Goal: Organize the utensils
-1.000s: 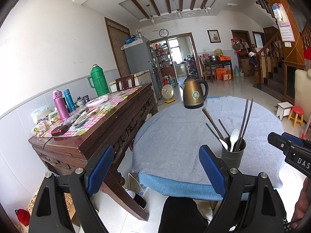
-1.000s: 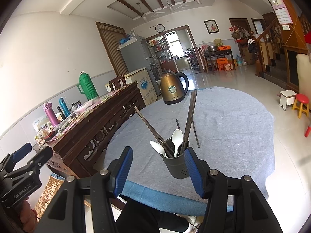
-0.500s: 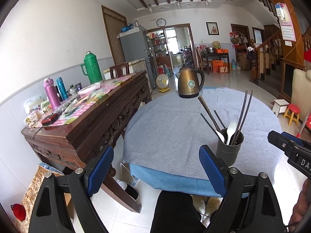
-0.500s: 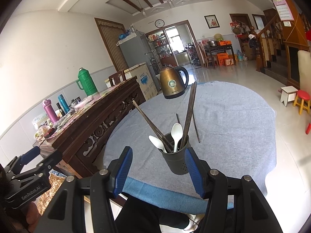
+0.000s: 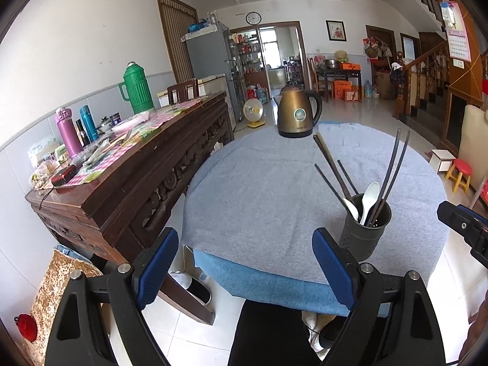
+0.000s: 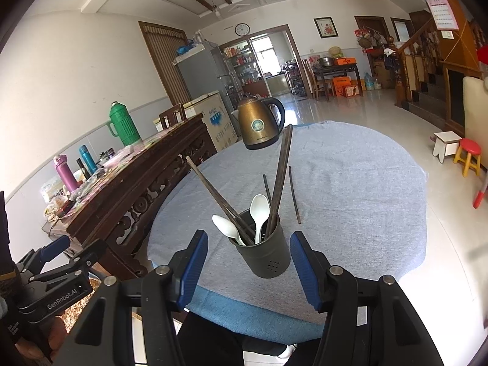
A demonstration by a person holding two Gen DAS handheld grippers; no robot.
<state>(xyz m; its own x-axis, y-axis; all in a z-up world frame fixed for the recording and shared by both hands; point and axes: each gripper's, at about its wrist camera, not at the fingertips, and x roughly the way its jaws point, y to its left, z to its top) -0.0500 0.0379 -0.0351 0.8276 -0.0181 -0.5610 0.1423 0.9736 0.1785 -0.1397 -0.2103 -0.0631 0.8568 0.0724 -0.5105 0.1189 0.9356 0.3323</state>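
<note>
A dark perforated utensil cup stands near the front edge of the round table with a grey cloth. Two white spoons and several dark chopsticks stick out of it. One loose chopstick lies on the cloth behind the cup. My right gripper is open and empty, its blue pads just short of the cup on either side. My left gripper is open wide and empty, left of the cup, over the table's near edge.
A bronze kettle stands at the far side of the table. A carved wooden sideboard with bottles and a green thermos runs along the left. A person's dark-clothed legs are below. Small stools stand at the right.
Both grippers have dipped and come a little closer to the table; the cup now sits larger and nearer the right gripper's pads. Neither gripper's opening has changed.
</note>
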